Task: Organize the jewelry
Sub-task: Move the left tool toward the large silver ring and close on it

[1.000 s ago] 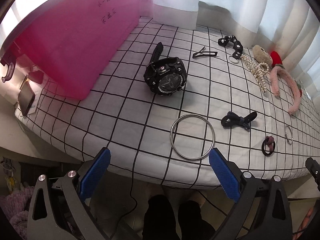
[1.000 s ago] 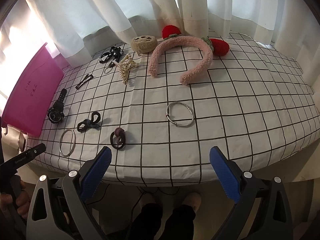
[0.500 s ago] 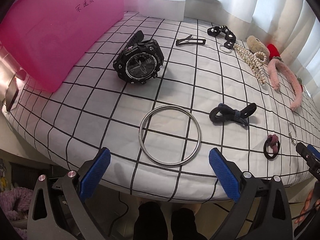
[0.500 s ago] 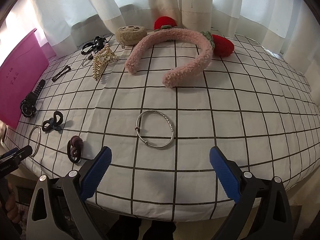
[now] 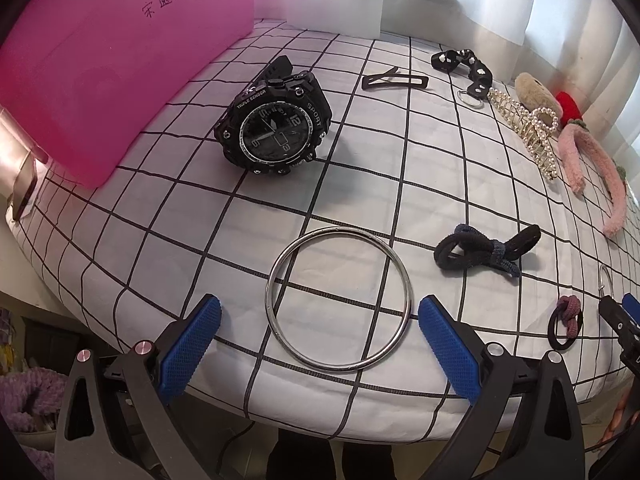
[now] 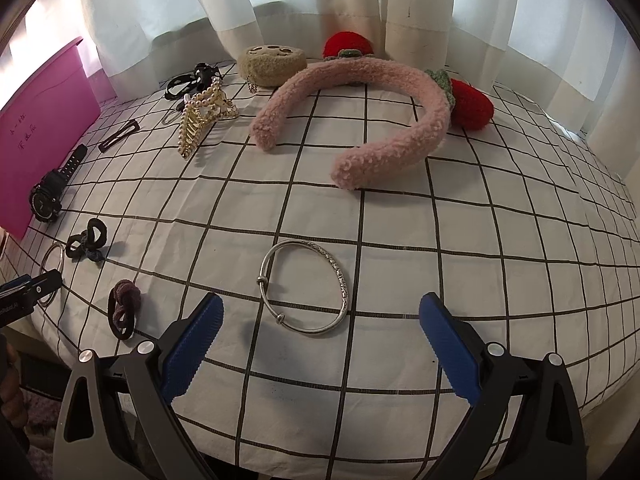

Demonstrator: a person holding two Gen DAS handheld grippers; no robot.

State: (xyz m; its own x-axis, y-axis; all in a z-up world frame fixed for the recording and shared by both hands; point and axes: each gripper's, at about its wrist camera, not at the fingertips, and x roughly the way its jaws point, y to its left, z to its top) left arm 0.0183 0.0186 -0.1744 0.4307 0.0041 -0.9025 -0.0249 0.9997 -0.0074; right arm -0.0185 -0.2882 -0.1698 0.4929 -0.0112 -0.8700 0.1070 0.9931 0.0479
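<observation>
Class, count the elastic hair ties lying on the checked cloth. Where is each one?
2. A black tie lies by the plain ring; a maroon tie lies near the cloth's front edge.

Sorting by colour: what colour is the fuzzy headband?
Pink headband, clearest in the right wrist view.

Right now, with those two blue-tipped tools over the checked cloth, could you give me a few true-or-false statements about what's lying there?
1. The left tool is open, with the plain silver ring lying just ahead of it. True.
2. The right tool is clamped on the engraved bangle. False: it is open and the bangle lies free on the cloth.
3. The black watch lies beside the pink box. True.
4. The pink headband lies inside the pink box. False: it lies on the cloth near the curtain.
</observation>
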